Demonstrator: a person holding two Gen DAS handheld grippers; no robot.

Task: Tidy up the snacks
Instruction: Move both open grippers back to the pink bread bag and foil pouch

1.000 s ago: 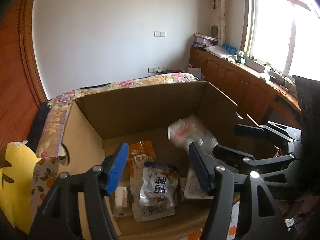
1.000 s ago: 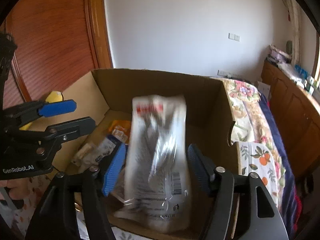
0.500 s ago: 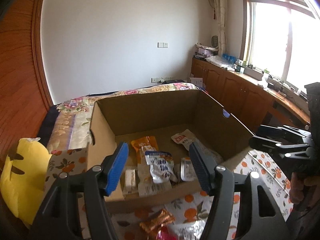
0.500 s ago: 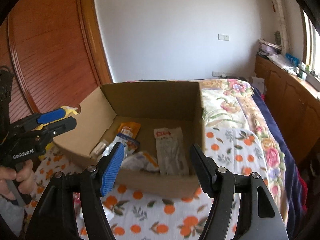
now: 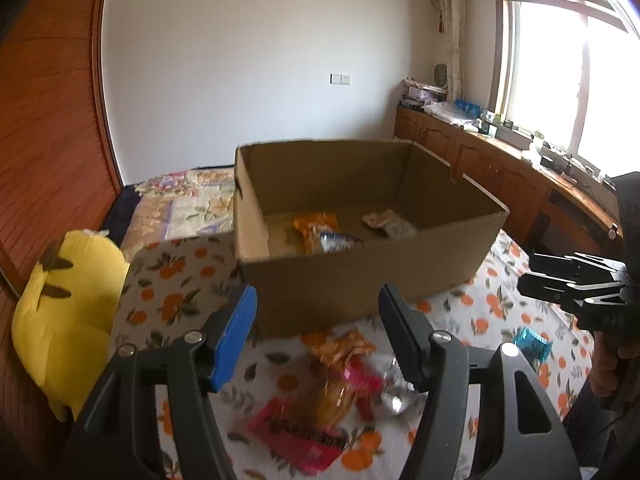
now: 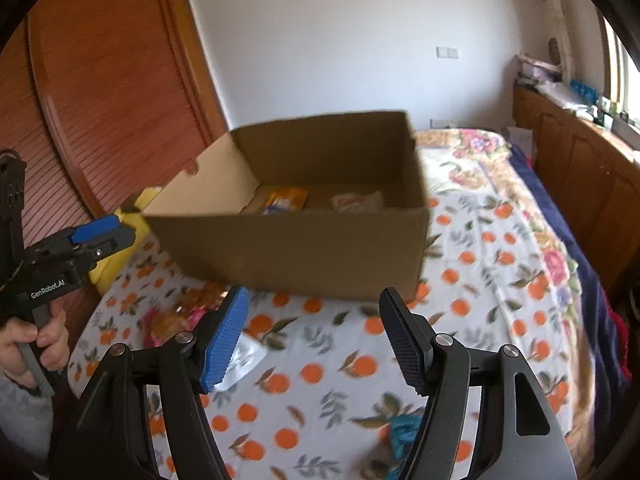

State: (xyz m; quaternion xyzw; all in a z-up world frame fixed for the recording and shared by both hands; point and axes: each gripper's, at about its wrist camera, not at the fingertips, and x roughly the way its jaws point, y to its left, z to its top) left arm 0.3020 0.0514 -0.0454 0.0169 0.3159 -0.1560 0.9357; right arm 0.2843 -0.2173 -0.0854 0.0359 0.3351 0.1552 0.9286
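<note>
An open cardboard box (image 5: 360,284) (image 6: 300,248) stands on the orange-print bedspread with an orange packet (image 5: 312,228) and a white packet (image 5: 388,222) inside. My left gripper (image 5: 316,336) is open and empty, held above loose snacks in front of the box: an orange packet (image 5: 340,346), a pink packet (image 5: 296,436) and a clear packet (image 5: 394,396). My right gripper (image 6: 314,336) is open and empty, back from the box's near wall. A white packet (image 6: 244,360) lies by its left finger. A teal wrapper (image 6: 402,430) lies lower right.
A yellow plush pillow (image 5: 68,316) lies left of the box. A wooden slatted wardrobe (image 6: 100,100) stands at the left. Wooden cabinets (image 5: 492,176) run under the window at the right. The bed's edge with a dark blanket (image 6: 592,300) drops off on the right.
Both grippers have pulled back and away from the box. The white packet that the right gripper held one second ago now lies inside the box. Loose snacks on the bedspread have come into view.
</note>
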